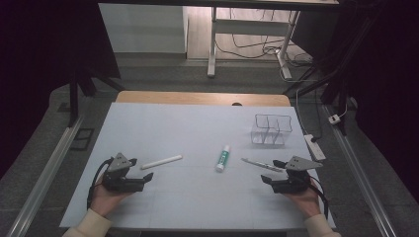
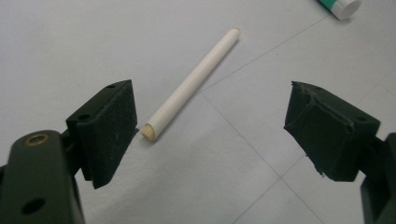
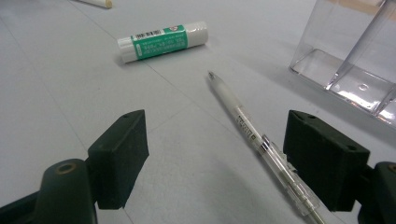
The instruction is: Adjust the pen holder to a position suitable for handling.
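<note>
A white stick point(image 1: 161, 162) point(image 2: 191, 84) lies flat on the pale table sheet point(image 1: 197, 128), just ahead of my left gripper point(image 1: 146, 178) point(image 2: 210, 130), which is open and holds nothing. A green-and-white glue stick point(image 1: 223, 158) point(image 3: 161, 41) lies mid-table; its cap end point(image 2: 343, 5) shows at the top of the left gripper view. A clear pen point(image 1: 262, 164) point(image 3: 261, 140) lies beside my right gripper point(image 1: 271, 172) point(image 3: 217, 158), whose jaws stand wide apart with the pen's rear end close to the right jaw. A clear divided organizer point(image 1: 271, 129) point(image 3: 350, 51) stands upright at the back right.
A person's hands hold both grippers near the table's front edge. Beyond the table stand a white desk frame point(image 1: 213, 44) and loose cables point(image 1: 257, 47) on the floor. A power strip point(image 1: 315, 147) lies off the table's right side.
</note>
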The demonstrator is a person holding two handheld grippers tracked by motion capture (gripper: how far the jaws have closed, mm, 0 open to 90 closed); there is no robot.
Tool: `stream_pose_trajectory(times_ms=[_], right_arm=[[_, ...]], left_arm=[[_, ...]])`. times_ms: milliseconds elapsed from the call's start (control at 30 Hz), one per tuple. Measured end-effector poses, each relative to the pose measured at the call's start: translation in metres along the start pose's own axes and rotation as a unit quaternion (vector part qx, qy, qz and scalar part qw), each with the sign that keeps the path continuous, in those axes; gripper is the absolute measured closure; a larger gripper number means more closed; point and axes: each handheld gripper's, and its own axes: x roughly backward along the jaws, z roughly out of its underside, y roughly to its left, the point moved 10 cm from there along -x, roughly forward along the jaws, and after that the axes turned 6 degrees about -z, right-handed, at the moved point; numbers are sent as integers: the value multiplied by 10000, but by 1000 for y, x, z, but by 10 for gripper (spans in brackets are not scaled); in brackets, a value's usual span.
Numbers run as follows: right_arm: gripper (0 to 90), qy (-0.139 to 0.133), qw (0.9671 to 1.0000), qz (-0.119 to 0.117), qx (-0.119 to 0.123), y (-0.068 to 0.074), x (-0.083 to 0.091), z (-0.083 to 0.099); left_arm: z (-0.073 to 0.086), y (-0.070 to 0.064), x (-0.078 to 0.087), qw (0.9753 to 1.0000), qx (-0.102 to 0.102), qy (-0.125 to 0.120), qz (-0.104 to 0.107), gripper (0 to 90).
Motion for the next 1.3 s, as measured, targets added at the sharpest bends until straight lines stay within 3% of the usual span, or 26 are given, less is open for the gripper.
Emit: stream_pose_trajectory(times_ms=[500,833,1300], right_arm=[[232,114,9998,105,133,1,0,2],[245,167,9997,47,174,5,-4,2],[258,114,9997,205,47,-3,-3,-6]], left_arm=[[2,-2,1,9999,28,68,129,180],[2,-4,2,9998,25,71,189,184],[1,-5,1,9997,2,63,222,186]])
